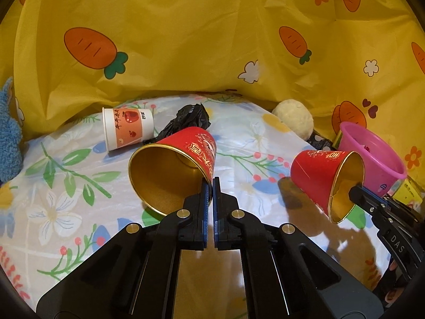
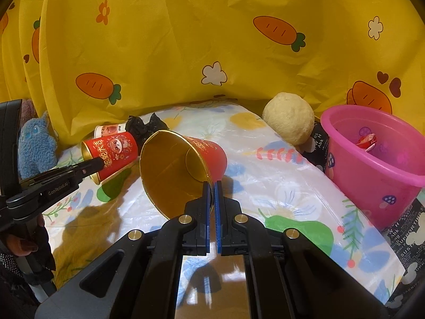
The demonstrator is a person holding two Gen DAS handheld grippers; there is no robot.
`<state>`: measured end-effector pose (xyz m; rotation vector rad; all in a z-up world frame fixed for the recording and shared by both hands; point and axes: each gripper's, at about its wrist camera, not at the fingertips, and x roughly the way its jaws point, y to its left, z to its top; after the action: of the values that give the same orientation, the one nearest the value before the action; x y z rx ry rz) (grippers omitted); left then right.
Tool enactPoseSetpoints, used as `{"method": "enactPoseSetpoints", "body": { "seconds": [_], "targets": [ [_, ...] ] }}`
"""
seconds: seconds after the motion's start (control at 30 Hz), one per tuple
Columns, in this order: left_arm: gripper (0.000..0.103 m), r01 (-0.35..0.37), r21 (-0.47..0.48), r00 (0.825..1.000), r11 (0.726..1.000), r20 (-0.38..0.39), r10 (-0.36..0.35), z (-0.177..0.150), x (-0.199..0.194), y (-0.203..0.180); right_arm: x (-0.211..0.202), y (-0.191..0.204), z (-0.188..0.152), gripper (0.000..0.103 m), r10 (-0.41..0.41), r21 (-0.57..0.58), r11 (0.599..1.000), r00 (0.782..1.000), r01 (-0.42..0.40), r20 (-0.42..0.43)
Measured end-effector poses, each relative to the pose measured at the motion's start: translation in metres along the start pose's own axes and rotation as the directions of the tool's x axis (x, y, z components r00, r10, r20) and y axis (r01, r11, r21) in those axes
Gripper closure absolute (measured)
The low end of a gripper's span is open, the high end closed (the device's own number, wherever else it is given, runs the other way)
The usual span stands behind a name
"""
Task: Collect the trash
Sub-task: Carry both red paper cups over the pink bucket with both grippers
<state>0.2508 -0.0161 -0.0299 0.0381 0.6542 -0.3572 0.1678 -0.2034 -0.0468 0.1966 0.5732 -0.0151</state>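
My left gripper (image 1: 212,183) is shut on the rim of a red paper cup (image 1: 172,170) with a gold inside, held above the floral cloth; it also shows in the right wrist view (image 2: 111,154). My right gripper (image 2: 212,186) is shut on the rim of a second red cup (image 2: 180,170), which shows at the right of the left wrist view (image 1: 326,180). A white and orange paper cup (image 1: 127,127) lies on its side at the back. A crumpled black bag (image 1: 188,122) lies beside it. A pink bucket (image 2: 372,159) stands at the right with a red wrapper (image 2: 368,141) inside.
A cream plush ball (image 2: 289,119) sits at the back right next to the bucket. A blue plush toy (image 2: 37,146) sits at the far left. A yellow carrot-print curtain (image 2: 212,40) closes off the back. A black printed box (image 2: 409,228) lies under the bucket.
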Motion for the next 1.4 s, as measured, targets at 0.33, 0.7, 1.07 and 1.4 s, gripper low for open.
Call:
{"method": "enactPoseSetpoints", "body": {
  "seconds": [0.33, 0.7, 1.07, 1.4],
  "targets": [
    [0.101, 0.01, 0.044, 0.997, 0.999, 0.071, -0.013, -0.005, -0.044, -0.041, -0.038, -0.01, -0.003, 0.099, 0.005, 0.006, 1.0, 0.999, -0.005, 0.043],
    [0.101, 0.089, 0.093, 0.991, 0.992, 0.089, -0.098, 0.0, -0.063, -0.087, -0.067, -0.032, -0.004, 0.099, -0.023, 0.032, 0.999, 0.997, 0.02, 0.08],
    [0.101, 0.29, 0.197, 0.949, 0.937, 0.071, -0.309, 0.034, -0.038, -0.194, -0.095, -0.128, 0.034, 0.099, -0.247, 0.149, 0.963, 0.954, 0.222, 0.173],
    [0.101, 0.471, 0.243, 0.876, 0.848, -0.012, -0.483, 0.047, 0.008, -0.286, -0.096, -0.212, 0.046, 0.099, -0.401, 0.241, 0.901, 0.904, 0.36, 0.15]
  ]
}}
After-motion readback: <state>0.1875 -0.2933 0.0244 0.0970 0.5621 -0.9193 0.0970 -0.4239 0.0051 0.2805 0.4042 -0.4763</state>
